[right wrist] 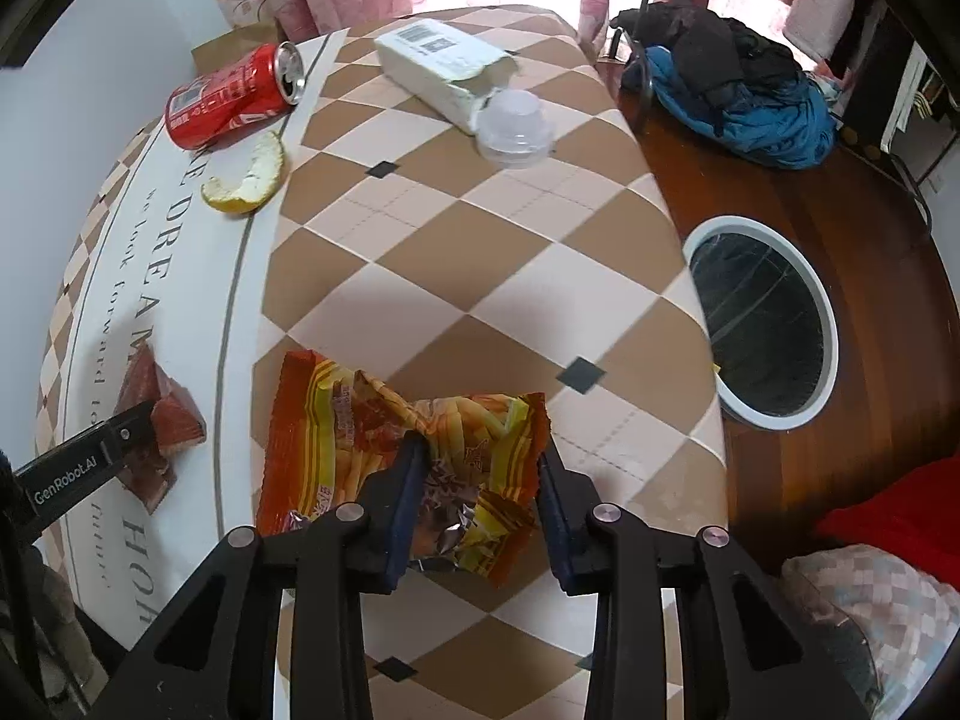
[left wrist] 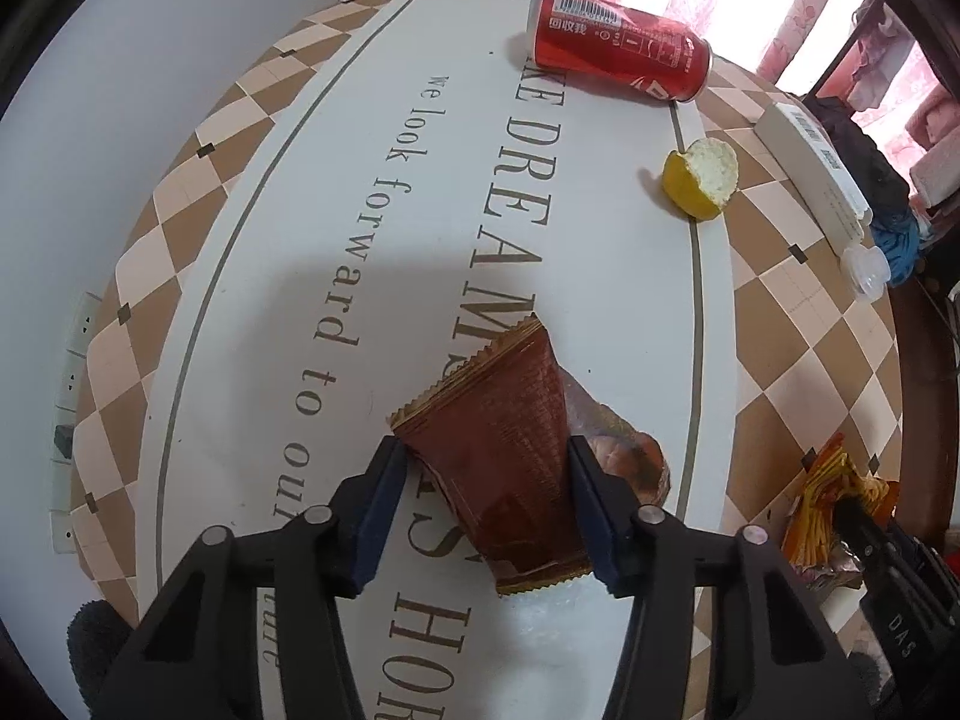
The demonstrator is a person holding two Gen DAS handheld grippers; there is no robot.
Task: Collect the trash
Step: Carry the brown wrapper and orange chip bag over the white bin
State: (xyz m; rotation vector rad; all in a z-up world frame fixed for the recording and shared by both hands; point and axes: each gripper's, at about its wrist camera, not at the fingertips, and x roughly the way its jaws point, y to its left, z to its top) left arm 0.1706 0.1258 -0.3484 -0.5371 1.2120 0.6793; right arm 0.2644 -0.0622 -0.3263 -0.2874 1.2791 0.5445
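My left gripper (left wrist: 486, 450) is open with its jaws on either side of a brown snack wrapper (left wrist: 504, 450) lying on the table; the same wrapper shows in the right wrist view (right wrist: 162, 414). My right gripper (right wrist: 483, 450) is open with its jaws around a crumpled orange-yellow snack bag (right wrist: 408, 432), also seen in the left wrist view (left wrist: 834, 498). A red soda can (left wrist: 618, 42) lies on its side at the far end. A yellow citrus peel (left wrist: 702, 177) lies near it.
A white box (right wrist: 438, 69) and a clear plastic cup (right wrist: 516, 126) lie at the table's far right. A white-rimmed bin with a black liner (right wrist: 762, 312) stands on the wooden floor right of the table. Dark and blue clothes (right wrist: 738, 90) are piled beyond.
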